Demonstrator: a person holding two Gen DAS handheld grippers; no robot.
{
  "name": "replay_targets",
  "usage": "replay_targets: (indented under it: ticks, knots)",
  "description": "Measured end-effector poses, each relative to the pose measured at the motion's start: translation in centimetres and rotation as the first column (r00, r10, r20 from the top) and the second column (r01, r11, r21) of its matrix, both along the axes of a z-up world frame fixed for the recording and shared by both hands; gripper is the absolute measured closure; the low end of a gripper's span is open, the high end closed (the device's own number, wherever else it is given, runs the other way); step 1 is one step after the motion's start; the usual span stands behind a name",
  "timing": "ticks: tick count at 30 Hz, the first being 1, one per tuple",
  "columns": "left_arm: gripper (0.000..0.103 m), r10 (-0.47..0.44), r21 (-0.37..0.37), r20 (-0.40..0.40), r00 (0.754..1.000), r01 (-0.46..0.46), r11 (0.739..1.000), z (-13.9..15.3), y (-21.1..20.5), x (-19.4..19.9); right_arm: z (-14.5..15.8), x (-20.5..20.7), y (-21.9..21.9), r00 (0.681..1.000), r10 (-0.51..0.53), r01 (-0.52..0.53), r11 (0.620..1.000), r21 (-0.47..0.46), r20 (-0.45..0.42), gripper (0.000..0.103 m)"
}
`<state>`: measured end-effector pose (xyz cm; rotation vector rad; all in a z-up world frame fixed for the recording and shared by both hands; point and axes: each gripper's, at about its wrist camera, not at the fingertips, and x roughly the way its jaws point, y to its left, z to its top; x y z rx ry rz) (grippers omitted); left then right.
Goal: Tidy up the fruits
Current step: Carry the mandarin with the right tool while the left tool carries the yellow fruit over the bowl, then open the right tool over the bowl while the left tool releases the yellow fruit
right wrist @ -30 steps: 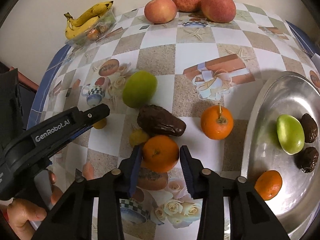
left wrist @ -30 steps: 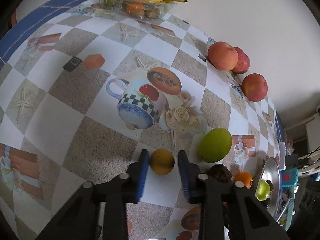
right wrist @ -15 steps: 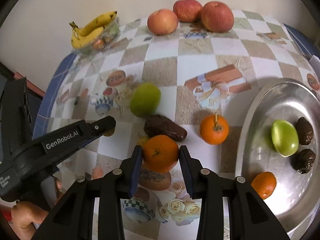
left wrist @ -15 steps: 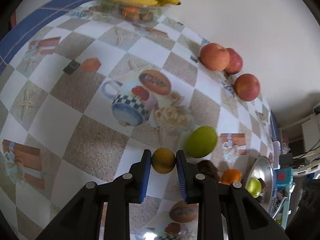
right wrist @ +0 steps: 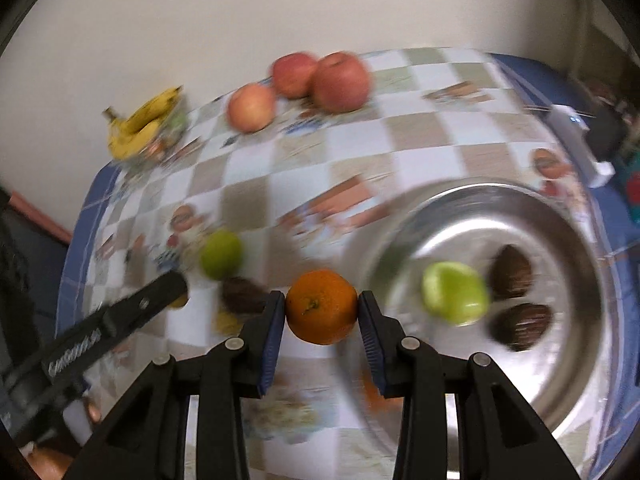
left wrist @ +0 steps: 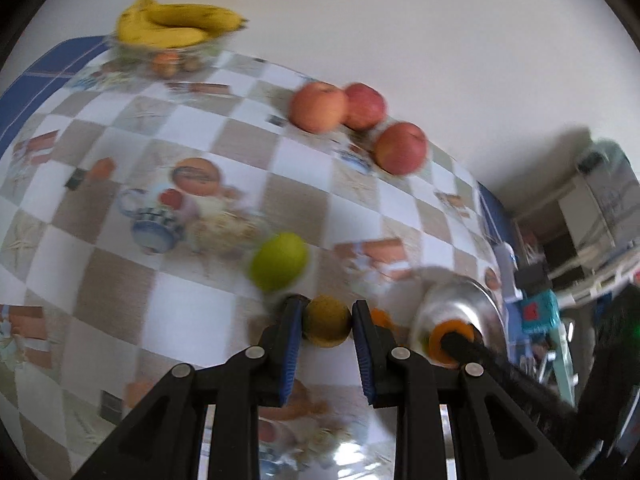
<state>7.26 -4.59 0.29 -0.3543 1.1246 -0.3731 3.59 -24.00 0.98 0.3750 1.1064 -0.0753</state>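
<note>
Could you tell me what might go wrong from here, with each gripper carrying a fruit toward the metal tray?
1. The orange is round and pinched only at its sides by the right gripper, so it could slip out.
2. The left gripper holds a small yellow fruit close beside the right one; they might collide.
3. In the metal tray, a dropped fruit could roll into the green fruit.

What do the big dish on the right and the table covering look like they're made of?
Dish: looks like polished metal, probably stainless steel; silvery and mirror-bright, reflecting the fruit inside. Table covering: seems a printed sheet, perhaps vinyl or oilcloth; flat checks and pictures with a slight sheen, but blur leaves this open.
</note>
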Motion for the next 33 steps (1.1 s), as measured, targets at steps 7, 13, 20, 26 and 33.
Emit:
replay_targets:
  ticks: [7,13,20,26,33]
  knots:
    - [0.076,-0.195,0.0,0.043,0.98,0.196,0.981,0.6,-6.5,-2.3,0.3,-1.8,-6.8,0.978,-0.207,0.206,0.975,-0.082,-0.003,0.064]
    - [0.076,-0.346,0.06,0.092,0.934,0.342,0.938,-0.1,-12.0,-4.3,0.4,-3.5,-11.2,0.944,-0.329,0.329,0.94,-0.088,0.012,0.064]
    - [0.076,-0.381,0.099,0.068,0.922,0.374,0.922,-2.5,-14.2,-4.0,-1.6,-3.6,-13.3,0.927,-0.374,0.372,0.927,-0.049,-0.02,0.064]
    - [0.075,-0.415,0.126,0.045,0.908,0.407,0.905,-3.8,-15.4,-4.3,-3.5,-3.2,-13.7,0.921,-0.383,0.381,0.924,-0.039,-0.073,0.063]
    - [0.058,-0.432,0.125,0.02,0.902,0.426,0.896,-4.3,-15.8,-4.5,-4.0,-3.3,-14.3,0.908,-0.408,0.407,0.913,-0.039,-0.093,0.06]
